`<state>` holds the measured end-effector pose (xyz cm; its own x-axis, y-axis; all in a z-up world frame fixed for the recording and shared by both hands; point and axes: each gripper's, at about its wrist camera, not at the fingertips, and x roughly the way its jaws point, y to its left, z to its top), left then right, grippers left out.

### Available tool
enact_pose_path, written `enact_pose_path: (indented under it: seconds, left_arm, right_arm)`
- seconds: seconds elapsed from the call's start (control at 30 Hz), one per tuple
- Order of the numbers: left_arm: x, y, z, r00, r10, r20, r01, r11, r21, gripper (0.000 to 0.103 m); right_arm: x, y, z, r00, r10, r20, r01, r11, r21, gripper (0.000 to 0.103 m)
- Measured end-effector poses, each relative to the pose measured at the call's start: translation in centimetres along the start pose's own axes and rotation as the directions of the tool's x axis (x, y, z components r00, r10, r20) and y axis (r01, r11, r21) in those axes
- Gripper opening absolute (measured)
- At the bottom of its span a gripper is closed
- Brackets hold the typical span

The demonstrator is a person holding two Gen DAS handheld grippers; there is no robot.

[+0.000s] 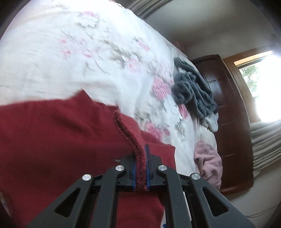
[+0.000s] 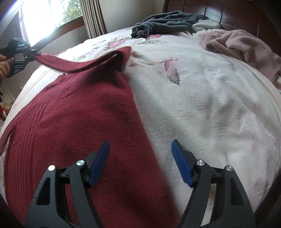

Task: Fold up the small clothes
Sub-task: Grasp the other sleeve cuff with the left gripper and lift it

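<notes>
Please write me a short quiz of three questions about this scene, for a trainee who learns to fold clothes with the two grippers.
1. True or false: the left gripper is clamped on an edge of the red sweater.
2. How do the jaws of the right gripper stand? A) shut on cloth B) open and holding nothing C) out of view
3. Fill in: near the dark wooden headboard lie a grey garment and a ____ garment, both on the white floral bedspread.

Key: 1 true; 2 B; 3 pink.
</notes>
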<state>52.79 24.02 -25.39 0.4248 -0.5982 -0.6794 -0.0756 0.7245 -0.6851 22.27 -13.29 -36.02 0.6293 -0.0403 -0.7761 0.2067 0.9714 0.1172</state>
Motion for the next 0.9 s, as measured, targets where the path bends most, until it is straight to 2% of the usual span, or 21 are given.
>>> enact_pose_path:
  seconds: [0.2, 0.4, 0.73, 0.9]
  left_arm:
    - [-2.6, 3.8, 0.8, 0.998, 0.049, 0.026, -0.048, 0.999, -0.023, 0.007]
    - [-3.1, 8.1, -0.2, 0.996, 0.086, 0.022, -0.085, 0.994, -0.063, 0.007]
    - [-0.9, 16.9, -3.4, 0.983, 0.179, -0.046, -0.184, 0.969, -0.166, 0.007]
    - [-0.2, 18.3, -4.3, 0.976, 0.210, -0.063, -0.217, 0.965, -0.148, 0.008]
  right_arm:
    - [0.2, -0.1, 0.1, 1.000, -0.003, -0.008, 0.003, 1.000, 0.002, 0.072]
    - [0.3, 0.1, 0.0, 1.000, -0.007, -0.010, 0.007, 1.000, -0.002, 0.072]
    - [0.4, 0.0, 0.0, 1.000, -0.010, -0.016, 0.010, 1.000, -0.004, 0.073]
    - [0.6, -0.1, 0.0, 1.000, -0.010, -0.023, 0.010, 1.000, -0.007, 0.073]
